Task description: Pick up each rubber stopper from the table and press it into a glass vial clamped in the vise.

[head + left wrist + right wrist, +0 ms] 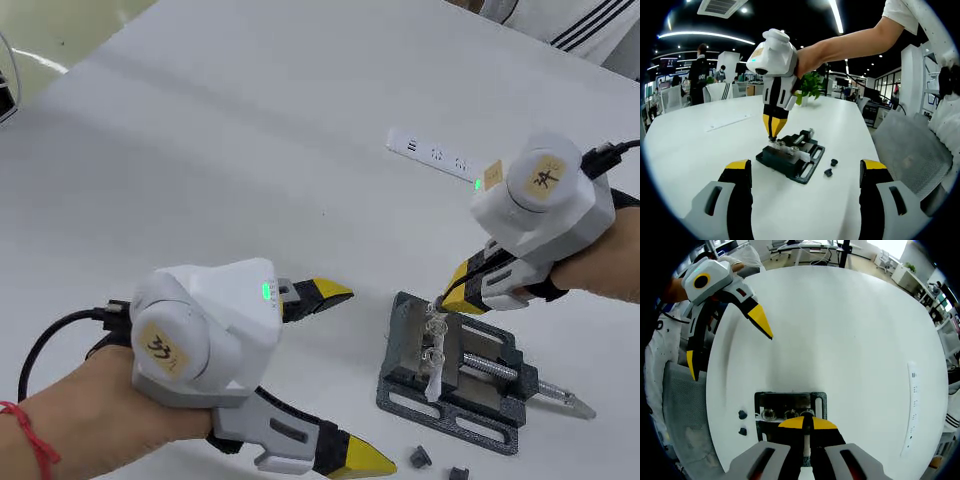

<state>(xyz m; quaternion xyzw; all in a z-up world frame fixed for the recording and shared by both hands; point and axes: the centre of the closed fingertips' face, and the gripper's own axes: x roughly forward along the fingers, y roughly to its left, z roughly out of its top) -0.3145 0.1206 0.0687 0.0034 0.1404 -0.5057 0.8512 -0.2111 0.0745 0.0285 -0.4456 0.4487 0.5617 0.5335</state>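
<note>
Standing tip-down over the vise (pixel 455 385), the right gripper (pixel 444 300) has its jaws closed, yellow tips together on top of the end one of the glass vials (pixel 435 350) clamped in a row there; whether anything sits between the tips cannot be told. The vise stands toward the near edge of the white surface (pixel 200 150). Two dark rubber stoppers (pixel 420 457) lie loose just beside the vise, closer still to the near edge and slightly apart from each other. The left gripper (pixel 357 377) hangs left of the vise, above the surface, its jaws spread wide and holding nothing. A white power strip (pixel 432 152) lies well beyond the vise, toward the far edge.
</note>
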